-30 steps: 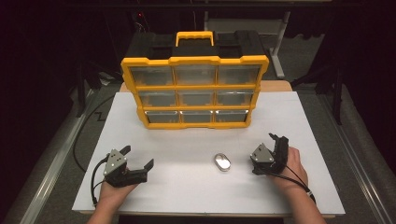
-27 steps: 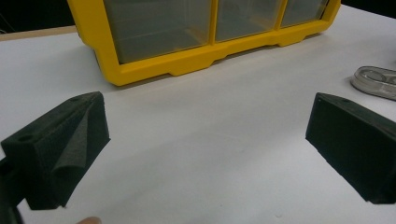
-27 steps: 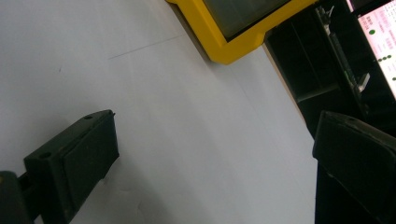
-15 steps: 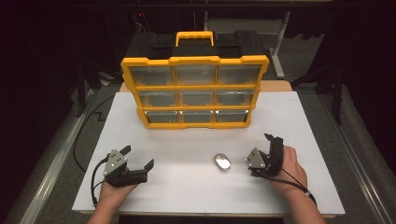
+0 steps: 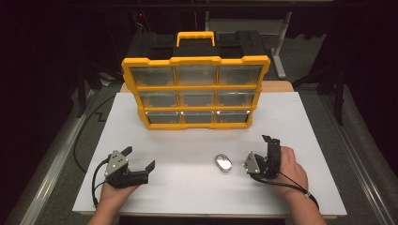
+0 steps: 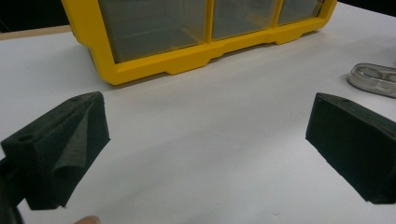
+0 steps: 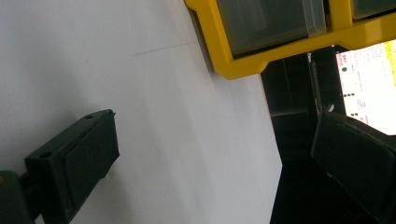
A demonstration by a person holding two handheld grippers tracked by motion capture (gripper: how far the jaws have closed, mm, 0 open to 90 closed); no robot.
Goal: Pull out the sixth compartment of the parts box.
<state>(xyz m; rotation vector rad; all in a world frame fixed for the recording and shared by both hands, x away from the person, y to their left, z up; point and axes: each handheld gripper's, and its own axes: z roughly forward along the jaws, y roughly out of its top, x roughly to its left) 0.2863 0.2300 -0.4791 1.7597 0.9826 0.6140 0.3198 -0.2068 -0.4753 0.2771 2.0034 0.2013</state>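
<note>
A yellow drawer organizer point(image 5: 195, 91) stands at the back middle of the white table point(image 5: 300, 122). A small oval clear-and-silver object point(image 5: 224, 162) lies flat in front of it. My left gripper point(image 5: 139, 158) rests open near the front left, with bare table between its fingers. In the left gripper view, that gripper point(image 6: 205, 135) faces the organizer's bottom row point(image 6: 187, 56), and the oval object point(image 6: 373, 79) lies off to the right. My right gripper point(image 5: 268, 146) sits just right of the oval object, rolled onto its side and open. In the right gripper view, that gripper point(image 7: 215, 154) holds nothing.
The organizer's lower corner point(image 7: 261, 51) and the table's edge point(image 7: 268, 140) appear tilted in the right gripper view, with dark floor beyond. Metal rails point(image 5: 51, 164) run along both sides of the table. A black cable point(image 5: 87, 136) trails off the left edge.
The right gripper has rolled onto its side and shifted slightly left toward the oval object. The left gripper and the oval object have stayed put.
</note>
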